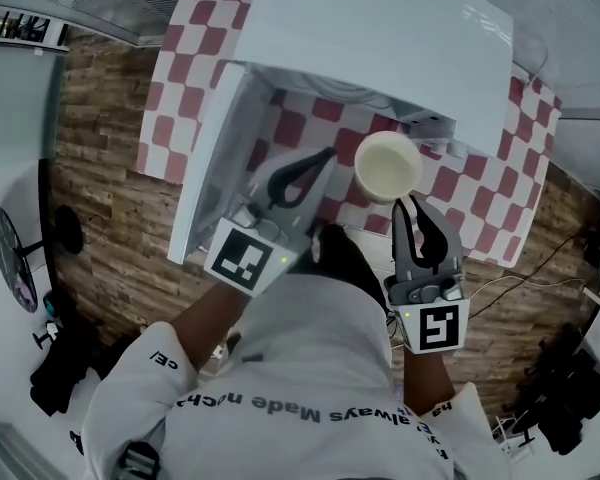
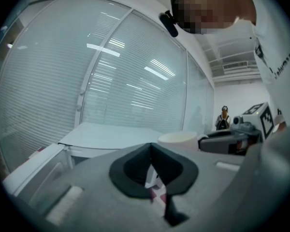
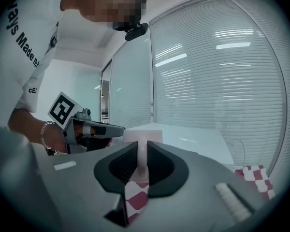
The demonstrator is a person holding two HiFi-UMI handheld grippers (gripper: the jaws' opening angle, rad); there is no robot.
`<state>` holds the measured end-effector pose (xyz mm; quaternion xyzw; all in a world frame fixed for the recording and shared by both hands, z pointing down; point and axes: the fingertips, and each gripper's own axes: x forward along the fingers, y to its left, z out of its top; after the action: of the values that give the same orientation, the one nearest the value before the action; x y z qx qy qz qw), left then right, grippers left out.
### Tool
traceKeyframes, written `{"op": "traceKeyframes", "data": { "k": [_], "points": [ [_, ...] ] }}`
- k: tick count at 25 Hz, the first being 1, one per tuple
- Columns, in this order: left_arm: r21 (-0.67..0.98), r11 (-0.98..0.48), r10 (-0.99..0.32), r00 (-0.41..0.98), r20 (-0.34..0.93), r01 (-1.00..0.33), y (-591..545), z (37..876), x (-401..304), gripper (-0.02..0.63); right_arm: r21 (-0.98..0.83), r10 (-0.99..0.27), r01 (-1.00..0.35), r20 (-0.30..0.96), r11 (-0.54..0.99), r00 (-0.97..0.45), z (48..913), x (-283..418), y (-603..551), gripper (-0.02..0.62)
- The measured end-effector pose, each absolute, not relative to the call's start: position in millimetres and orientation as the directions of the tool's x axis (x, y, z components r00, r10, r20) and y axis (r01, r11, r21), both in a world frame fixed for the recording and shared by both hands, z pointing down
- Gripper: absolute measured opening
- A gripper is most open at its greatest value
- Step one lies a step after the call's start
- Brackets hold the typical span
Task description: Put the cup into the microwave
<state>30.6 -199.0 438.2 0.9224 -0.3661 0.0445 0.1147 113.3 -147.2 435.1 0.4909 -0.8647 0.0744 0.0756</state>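
Right hand-held gripper (image 1: 408,208) pinches the cup (image 1: 387,164) by its near wall, apparently just before the microwave (image 1: 380,38).

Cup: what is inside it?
Nothing shows inside the cup, only its pale wall and bottom. The right hand-held gripper grips its rim and covers a little of it.

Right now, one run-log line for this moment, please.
right gripper: shut on cup wall | left gripper: shut, empty | cup: upright, at microwave opening, not inside | door: open
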Motion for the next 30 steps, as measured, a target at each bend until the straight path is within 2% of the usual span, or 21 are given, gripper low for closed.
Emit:
{"op": "traceKeyframes", "data": {
  "k": [22,30],
  "points": [
    [0.188,-0.676,-0.671,0.701,0.243,-0.713,-232,550,22,0.003,-0.041,-0.830,-0.864,0.261,0.501,-0.494,539,100,-187,0.040],
    [0.184,-0.661,-0.692,0.686,0.224,-0.727,-248,574,19,0.005,-0.024,-0.839,-0.868,0.244,0.495,-0.486,570,95,-209,0.040]
  ]
}}
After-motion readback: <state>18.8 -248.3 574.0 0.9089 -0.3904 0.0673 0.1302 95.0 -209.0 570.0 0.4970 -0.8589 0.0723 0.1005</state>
